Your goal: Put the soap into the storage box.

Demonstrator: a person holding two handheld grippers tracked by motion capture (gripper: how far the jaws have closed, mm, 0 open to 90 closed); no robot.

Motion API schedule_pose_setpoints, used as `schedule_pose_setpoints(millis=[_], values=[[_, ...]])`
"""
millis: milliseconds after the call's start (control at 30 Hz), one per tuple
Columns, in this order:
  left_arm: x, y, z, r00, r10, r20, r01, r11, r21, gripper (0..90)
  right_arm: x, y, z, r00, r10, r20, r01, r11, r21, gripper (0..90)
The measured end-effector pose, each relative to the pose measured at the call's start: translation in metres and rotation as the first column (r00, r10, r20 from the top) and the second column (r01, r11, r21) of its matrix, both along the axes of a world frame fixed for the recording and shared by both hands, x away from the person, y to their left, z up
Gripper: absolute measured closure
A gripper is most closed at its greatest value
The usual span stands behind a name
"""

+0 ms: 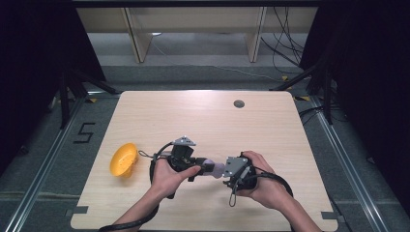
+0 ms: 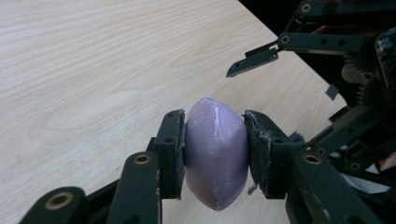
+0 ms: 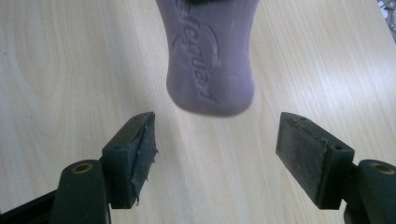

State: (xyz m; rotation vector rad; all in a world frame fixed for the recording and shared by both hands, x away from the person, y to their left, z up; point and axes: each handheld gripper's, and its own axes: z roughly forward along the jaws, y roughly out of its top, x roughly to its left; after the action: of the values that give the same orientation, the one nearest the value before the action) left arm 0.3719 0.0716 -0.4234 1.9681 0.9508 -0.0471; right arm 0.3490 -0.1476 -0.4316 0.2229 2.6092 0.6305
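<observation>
One soap bar [image 2: 215,156], purple with embossed lettering, sits clamped across its broad faces in the left gripper [image 2: 212,154], held just above the table [image 1: 203,116]. Right gripper [image 3: 215,156] stands apart, jaws wide, the bar's free end just beyond its pads and untouched. Judged stiff, light and slippery (curved faces invite squirting out); grip at mid-body. Farther left: one yellow bowl [image 1: 123,159].

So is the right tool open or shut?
Open: the right tool has its pads spread, with the purple soap beyond them, untouched.
</observation>
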Motion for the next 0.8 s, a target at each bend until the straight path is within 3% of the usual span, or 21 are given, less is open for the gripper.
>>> schedule_pose_setpoints(millis=[133, 167, 300, 333, 400, 433, 533, 600, 633, 800], values=[[-0.001, 0.002, 0.001, 0.9999, 0.001, 0.016, -0.001, 0.9995, 0.031, 59.6, -0.001, -0.006, -0.002, 0.9999, -0.011, -0.007, 0.011, 1.000, 0.003, 29.5], [-0.001, 0.002, 0.001, 0.9997, 0.008, 0.021, -0.009, 0.9993, 0.036, 59.6, -0.004, -0.008, -0.002, 0.9978, -0.059, -0.030, 0.059, 0.998, 0.020, 29.6], [-0.001, 0.005, 0.003, 0.9990, 0.022, 0.040, -0.024, 0.9983, 0.053, 59.6, -0.005, -0.014, -0.004, 0.9959, -0.076, -0.049, 0.078, 0.996, 0.032, 29.8], [0.000, 0.007, 0.004, 0.9989, 0.020, 0.043, -0.023, 0.9983, 0.054, 59.5, -0.003, -0.016, -0.004, 0.9980, -0.049, -0.039, 0.050, 0.998, 0.026, 29.9], [0.000, 0.008, 0.004, 0.9978, 0.034, 0.057, -0.038, 0.9973, 0.063, 59.5, -0.005, -0.019, -0.005, 0.9948, -0.087, -0.054, 0.088, 0.996, 0.030, 30.1], [0.000, 0.009, 0.005, 0.9974, 0.038, 0.061, -0.042, 0.9970, 0.065, 59.5, -0.005, -0.020, -0.006, 0.9967, -0.065, -0.049, 0.066, 0.997, 0.032, 30.1], [0.001, 0.012, 0.005, 0.9953, 0.044, 0.086, -0.051, 0.9950, 0.086, 59.5, -0.005, -0.025, -0.008, 0.9958, -0.073, -0.055, 0.075, 0.997, 0.031, 30.1], [0.001, 0.014, 0.005, 0.9941, 0.043, 0.099, -0.055, 0.9921, 0.113, 59.5, -0.008, -0.029, -0.009, 0.9921, -0.105, -0.069, 0.108, 0.993, 0.041, 30.1], [0.001, 0.015, 0.004, 0.9938, 0.042, 0.103, -0.053, 0.9926, 0.109, 59.5, -0.006, -0.031, -0.009, 0.9939, -0.090, -0.063, 0.093, 0.995, 0.040, 30.1], [0.000, 0.019, 0.006, 0.9908, 0.054, 0.124, -0.070, 0.9893, 0.128, 59.5, -0.010, -0.041, -0.011, 0.9863, -0.135, -0.094, 0.141, 0.989, 0.052, 29.8]])
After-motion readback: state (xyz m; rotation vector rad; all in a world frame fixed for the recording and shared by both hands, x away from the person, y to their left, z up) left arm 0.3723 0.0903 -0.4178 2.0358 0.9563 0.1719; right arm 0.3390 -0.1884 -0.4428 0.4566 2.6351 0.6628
